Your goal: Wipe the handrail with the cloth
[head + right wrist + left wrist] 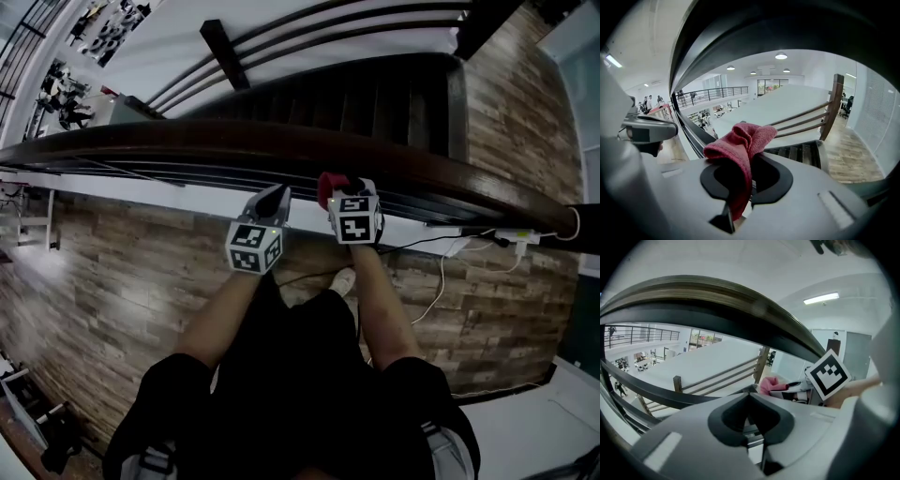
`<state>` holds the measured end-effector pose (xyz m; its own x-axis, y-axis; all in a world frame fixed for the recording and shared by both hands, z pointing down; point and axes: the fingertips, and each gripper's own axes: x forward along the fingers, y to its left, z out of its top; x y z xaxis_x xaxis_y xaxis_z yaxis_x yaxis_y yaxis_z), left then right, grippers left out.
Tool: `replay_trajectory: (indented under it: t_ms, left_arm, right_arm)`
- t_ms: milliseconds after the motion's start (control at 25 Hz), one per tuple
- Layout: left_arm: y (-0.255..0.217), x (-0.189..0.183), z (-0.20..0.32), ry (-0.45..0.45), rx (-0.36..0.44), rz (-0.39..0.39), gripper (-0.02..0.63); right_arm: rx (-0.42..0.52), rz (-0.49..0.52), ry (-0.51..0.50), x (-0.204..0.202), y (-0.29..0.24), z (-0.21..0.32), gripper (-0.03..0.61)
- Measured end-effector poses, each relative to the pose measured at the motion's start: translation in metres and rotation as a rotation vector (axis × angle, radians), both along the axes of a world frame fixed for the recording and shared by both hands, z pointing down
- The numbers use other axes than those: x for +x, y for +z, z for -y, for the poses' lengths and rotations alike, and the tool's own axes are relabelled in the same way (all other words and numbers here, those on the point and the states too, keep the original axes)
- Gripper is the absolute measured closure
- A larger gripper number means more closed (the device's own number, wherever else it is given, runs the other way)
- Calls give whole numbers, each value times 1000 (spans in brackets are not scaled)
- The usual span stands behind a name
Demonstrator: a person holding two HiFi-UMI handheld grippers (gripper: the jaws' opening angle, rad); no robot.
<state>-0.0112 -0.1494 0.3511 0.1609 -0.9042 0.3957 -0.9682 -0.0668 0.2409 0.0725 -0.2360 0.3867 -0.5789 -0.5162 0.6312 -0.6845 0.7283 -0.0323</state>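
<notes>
Legible text — none found.
The left cube (255, 247), on the left gripper (276, 197), and the right cube (355, 220), on the right gripper (339, 184), carry only black-and-white square marker patterns — no letters, numerals or brand marks. The right cube shows the same kind of pattern in the left gripper view. Anything printed on the lower floor (61, 94) is too small to read.

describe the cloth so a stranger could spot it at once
Find the long dark handrail crossing the head view. Near its middle, the right gripper pinches the cloth. It is small, crumpled and red, the only bright thing there.
</notes>
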Motion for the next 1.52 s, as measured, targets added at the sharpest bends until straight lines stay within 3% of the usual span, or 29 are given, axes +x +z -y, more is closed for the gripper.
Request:
replay_trajectory:
  t_ms: [320, 840, 1520]
  left_arm:
    - [3, 44, 14, -11, 15, -28, 615]
    - [7, 92, 37, 27, 2, -30, 615]
    - [3, 188, 81, 218, -9, -29, 615]
  right_arm:
    - [10, -36, 11, 52, 3, 16, 528]
    - [17, -8, 63, 115, -6, 33, 528]
    - [-32, 7, 196, 206, -6, 60, 528]
